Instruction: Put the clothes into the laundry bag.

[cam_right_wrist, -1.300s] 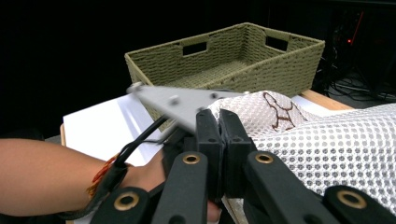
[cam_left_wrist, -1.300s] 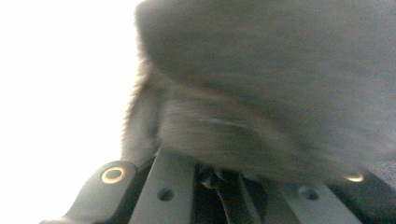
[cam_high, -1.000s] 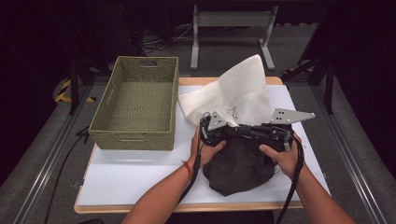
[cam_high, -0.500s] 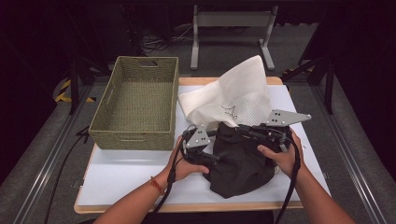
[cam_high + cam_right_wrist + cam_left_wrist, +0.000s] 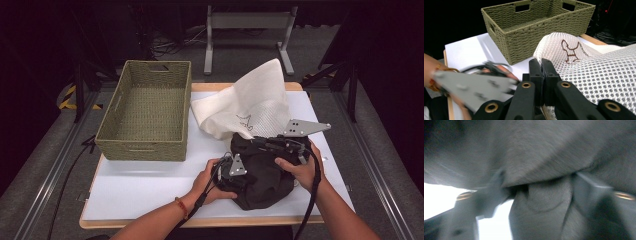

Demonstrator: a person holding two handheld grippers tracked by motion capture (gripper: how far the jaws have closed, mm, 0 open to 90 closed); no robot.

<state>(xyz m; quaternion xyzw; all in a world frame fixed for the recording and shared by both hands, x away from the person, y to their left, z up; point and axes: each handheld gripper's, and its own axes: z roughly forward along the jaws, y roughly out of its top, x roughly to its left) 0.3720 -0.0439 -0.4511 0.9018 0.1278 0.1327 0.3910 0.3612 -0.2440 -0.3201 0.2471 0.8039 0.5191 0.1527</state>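
A dark grey garment (image 5: pixel 262 175) lies bunched on the white table top, near the front right. My right gripper (image 5: pixel 247 143) is at its upper edge, and in the right gripper view the jaws (image 5: pixel 541 62) are pressed together; the garment's edge appears pinched there. My left gripper (image 5: pixel 239 172) is low at the garment's left side. In the blurred left gripper view its jaws (image 5: pixel 539 187) stand apart with a fold of the dark cloth (image 5: pixel 544 205) between them. They have just been closing around that fold.
A white mesh cloth (image 5: pixel 250 107) with a small dark emblem (image 5: pixel 570 51) lies behind the garment. A woven green basket (image 5: pixel 145 115) stands at the back left. The white table top (image 5: pixel 150 185) has bare room at the front left.
The left hand let go of the garment's upper edge, swung down and towards me to its left side, opened wide and then narrowed on a fold. The right hand stayed put.
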